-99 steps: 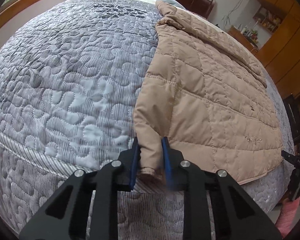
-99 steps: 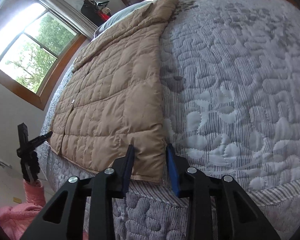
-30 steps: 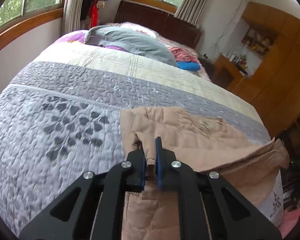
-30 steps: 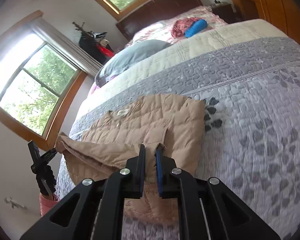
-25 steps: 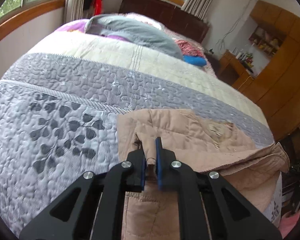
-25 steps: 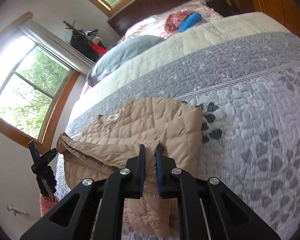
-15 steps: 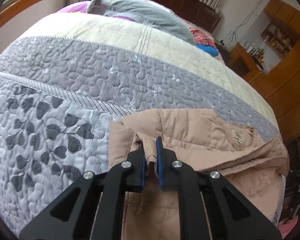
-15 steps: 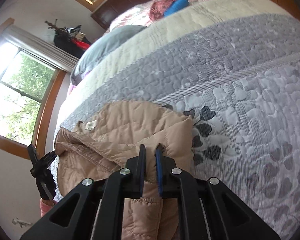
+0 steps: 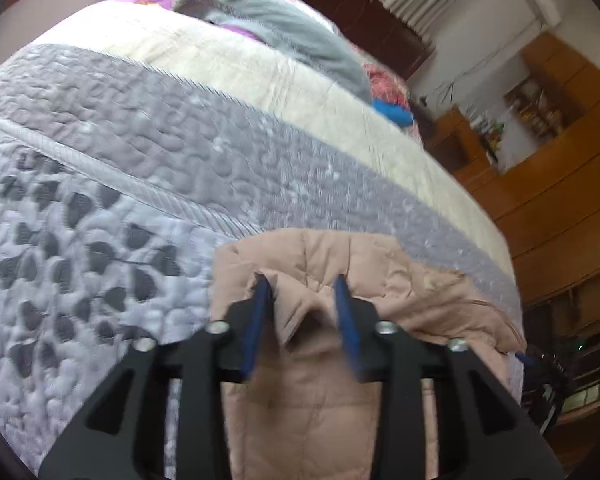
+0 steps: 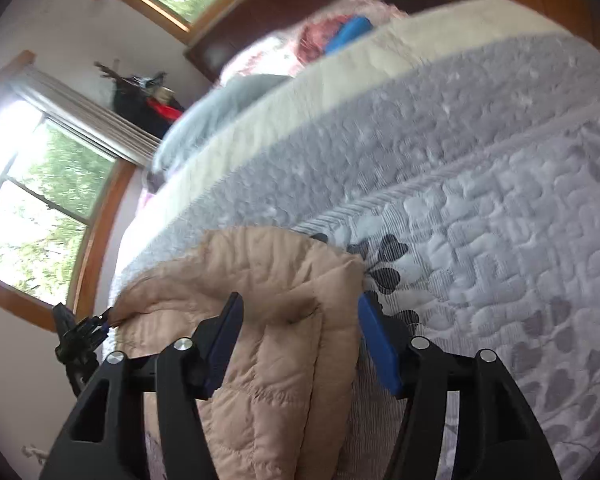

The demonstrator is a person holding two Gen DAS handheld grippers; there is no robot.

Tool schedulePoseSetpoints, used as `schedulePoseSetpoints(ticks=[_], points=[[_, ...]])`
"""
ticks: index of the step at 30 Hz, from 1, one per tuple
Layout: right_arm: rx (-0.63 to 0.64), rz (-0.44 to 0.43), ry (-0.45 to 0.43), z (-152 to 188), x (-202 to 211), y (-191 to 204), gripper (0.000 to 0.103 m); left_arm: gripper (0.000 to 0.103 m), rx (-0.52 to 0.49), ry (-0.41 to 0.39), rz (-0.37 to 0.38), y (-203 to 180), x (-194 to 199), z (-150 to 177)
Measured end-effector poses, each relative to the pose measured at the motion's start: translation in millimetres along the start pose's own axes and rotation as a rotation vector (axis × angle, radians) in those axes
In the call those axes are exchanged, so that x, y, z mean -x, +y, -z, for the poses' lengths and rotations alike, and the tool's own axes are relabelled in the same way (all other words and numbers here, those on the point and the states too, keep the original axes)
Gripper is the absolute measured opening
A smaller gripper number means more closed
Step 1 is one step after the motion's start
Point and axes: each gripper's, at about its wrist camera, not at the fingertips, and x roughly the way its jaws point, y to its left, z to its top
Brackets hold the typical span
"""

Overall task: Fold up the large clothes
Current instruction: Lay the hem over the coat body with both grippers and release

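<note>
Both my left gripper (image 9: 302, 292) and right gripper (image 10: 298, 320) hang released over the jacket (image 9: 340, 360); its puffy fold may spring back; it looks unweighted.

No legible text anywhere.

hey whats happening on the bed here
A person with a gripper in each hand is folding a tan quilted jacket on a bed with a grey quilt. The jacket lies doubled over on itself. Both the left gripper and the right gripper are open, their fingers straddling the folded edge without clamping it.
</note>
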Motion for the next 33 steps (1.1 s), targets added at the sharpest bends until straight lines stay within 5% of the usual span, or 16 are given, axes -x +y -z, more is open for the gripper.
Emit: schedulePoseSetpoints(ticks=[4, 11, 14, 19, 24, 28, 33], points=[[0.068, 0.001, 0.006, 24.7, 16.8, 9.8, 0.052, 0.051, -0.018, -0.068, -0.028, 5.2, 35.3, 9.9], [0.126, -0.001, 0.09, 77.7, -0.4, 26.3, 0.051, 0.051, -0.137, -0.002, -0.039, -4.8, 42.3, 75.6], [0.137, 0.016, 0.116, 90.7, -11.9, 30.7, 0.042, 0.05, -0.156, 0.015, -0.021, -9.7, 38.4, 99.5], [0.173, 0.066, 0.083, 91.7, -14.7, 44.3, 0.01, 0.018, -0.191, -0.01, -0.096, -18.8, 28.7, 112.5], [0.22, 0.111, 0.01, 82.6, -5.8, 65.0, 0.01, 0.011, -0.206, -0.127, -0.089, -29.1, 49.3, 107.9], [0.172, 0.147, 0.058, 80.8, -27.9, 50.5, 0.01, 0.011, -0.192, -0.068, -0.12, -19.1, 25.1, 105.2], [0.089, 0.07, 0.107, 81.8, -50.4, 21.0, 0.011, 0.015, -0.209, -0.022, -0.102, -3.8, -2.8, 108.0]])
